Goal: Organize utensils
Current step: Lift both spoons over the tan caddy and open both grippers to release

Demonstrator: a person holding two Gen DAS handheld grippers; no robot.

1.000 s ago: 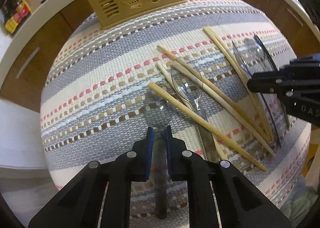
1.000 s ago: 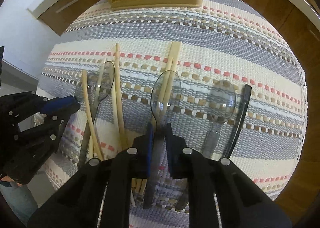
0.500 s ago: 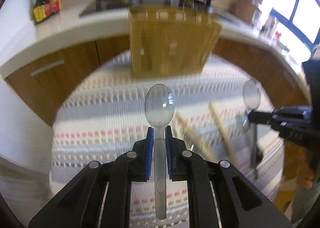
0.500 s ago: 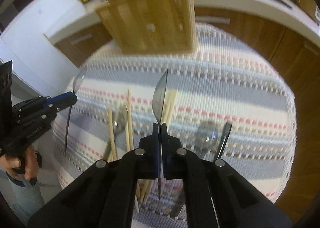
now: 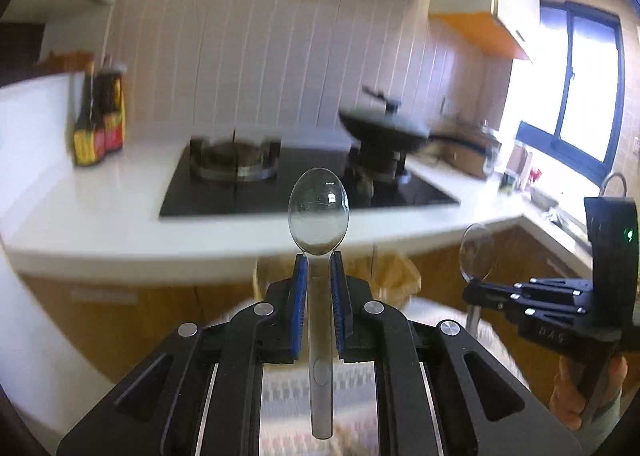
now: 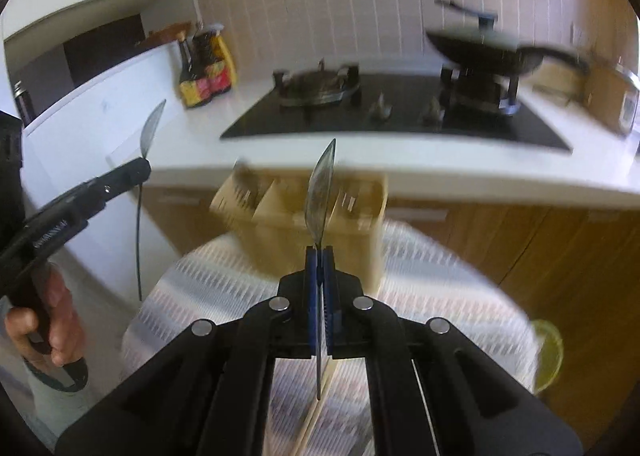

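My left gripper point(image 5: 319, 260) is shut on a clear plastic spoon point(image 5: 319, 211), held upright, bowl up and facing the camera. My right gripper point(image 6: 320, 252) is shut on a second clear spoon point(image 6: 320, 191), held upright and seen edge-on. Each gripper shows in the other's view: the right one point(image 5: 472, 288) with its spoon point(image 5: 476, 252), the left one point(image 6: 140, 167) with its spoon point(image 6: 151, 127). The tan slotted utensil basket point(image 6: 280, 215) stands on the striped woven mat point(image 6: 420, 276) beyond the right gripper; in the left wrist view it point(image 5: 396, 272) is mostly hidden behind the fingers.
A chopstick point(image 6: 320, 412) lies on the mat under the right gripper. Behind is a white counter point(image 6: 400, 159) with a black gas hob point(image 6: 360, 111), a wok point(image 6: 484, 47) and sauce bottles point(image 6: 204, 71). Wooden cabinets point(image 6: 540, 248) stand below.
Both grippers have lifted their spoons off the mat and tilted up, so the views now face the counter and hob. The right spoon turned edge-on.
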